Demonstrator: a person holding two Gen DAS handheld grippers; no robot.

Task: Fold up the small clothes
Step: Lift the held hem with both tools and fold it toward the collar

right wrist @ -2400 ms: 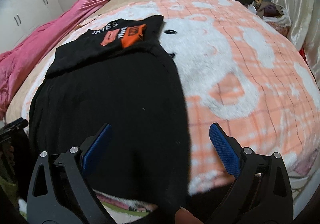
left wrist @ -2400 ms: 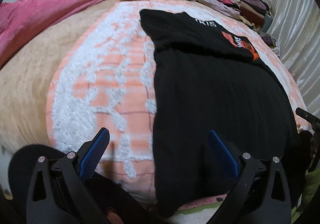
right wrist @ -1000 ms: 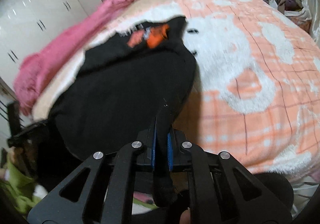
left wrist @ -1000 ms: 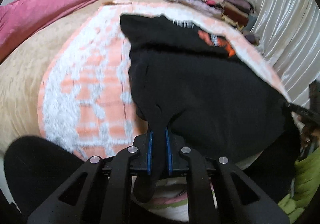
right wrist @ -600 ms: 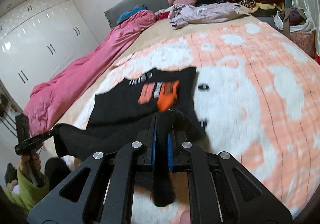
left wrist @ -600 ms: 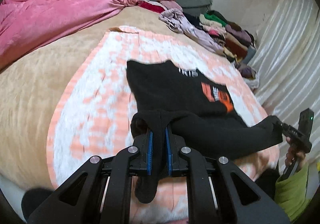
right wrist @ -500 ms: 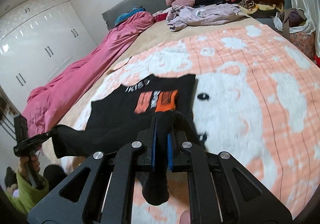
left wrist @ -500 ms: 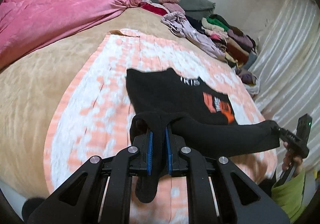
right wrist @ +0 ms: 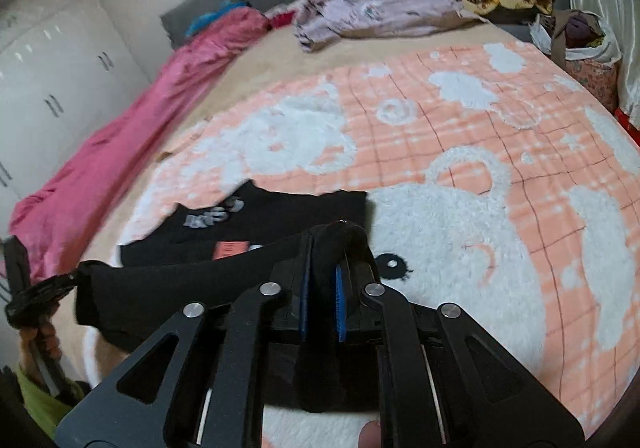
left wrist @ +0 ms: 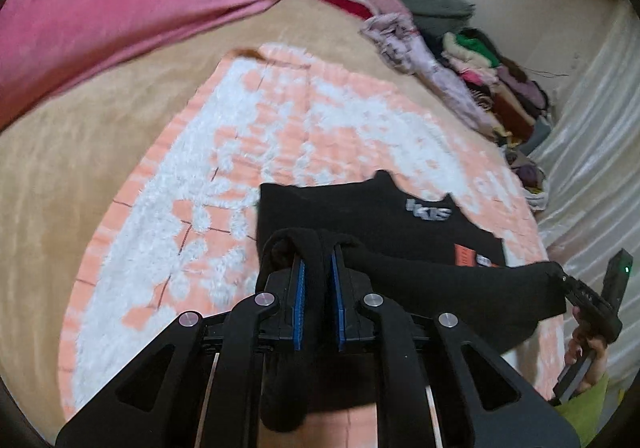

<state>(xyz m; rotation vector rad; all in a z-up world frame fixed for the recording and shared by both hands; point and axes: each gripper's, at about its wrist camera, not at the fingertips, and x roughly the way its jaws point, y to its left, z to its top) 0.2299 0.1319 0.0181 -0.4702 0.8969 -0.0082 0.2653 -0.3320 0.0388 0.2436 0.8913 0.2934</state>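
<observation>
While both grippers hold it aloft | black shirt (left wrist: 420, 244) hem pinched in left gripper (left wrist: 318, 288) jaws | right gripper (right wrist: 322, 288) likewise

Only one piece of lettering is found — pale grey capitals printed on the black garment (left wrist: 360, 224), just below its neckline. In the left wrist view it is read roughly as "IKIS" at about 2 o'clock from the frame centre; the first strokes are blurred. In the right wrist view the same print is seen upside down. The orange patch (right wrist: 232, 249) beside it carries marks too small to be read.
</observation>
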